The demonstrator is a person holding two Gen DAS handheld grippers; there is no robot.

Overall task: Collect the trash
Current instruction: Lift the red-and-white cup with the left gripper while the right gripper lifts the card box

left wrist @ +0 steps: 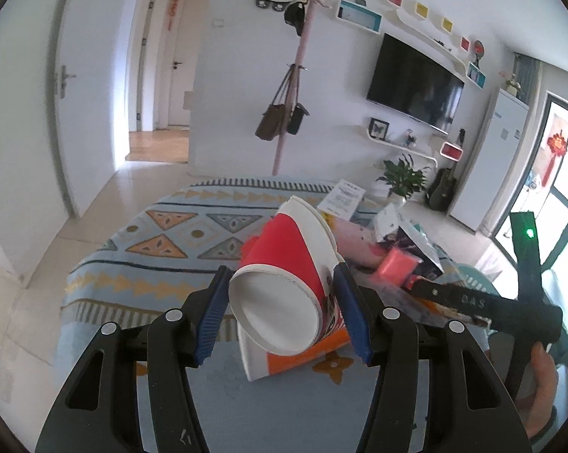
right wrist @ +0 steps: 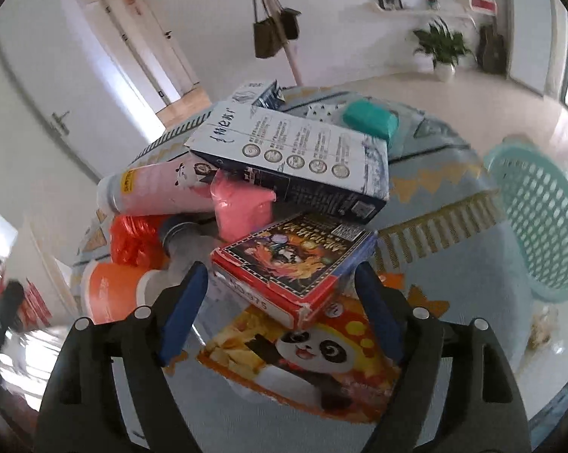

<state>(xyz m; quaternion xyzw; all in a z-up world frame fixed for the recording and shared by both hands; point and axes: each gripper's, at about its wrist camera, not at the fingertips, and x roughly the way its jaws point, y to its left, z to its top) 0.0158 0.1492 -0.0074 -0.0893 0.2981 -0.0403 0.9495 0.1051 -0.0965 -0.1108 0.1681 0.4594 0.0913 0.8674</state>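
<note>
Left claw [left wrist: 282, 302]: clamped on a red-and-white paper cup [left wrist: 287, 283], held just above the patterned desk [left wrist: 170, 234], long axis near to far, base toward the camera, mouth pointing away. Right claw [right wrist: 280, 309]: fingers spread apart either side of a red-edged card box [right wrist: 295, 264], not touching it; box tilted, corner nearest, lying atop a panda-printed snack bag [right wrist: 310, 358]. Beyond: pink tube [right wrist: 159, 188] lying left-right, white-and-navy carton [right wrist: 295, 158] with unreadable print; teal basket [right wrist: 540, 222] at right.
</note>
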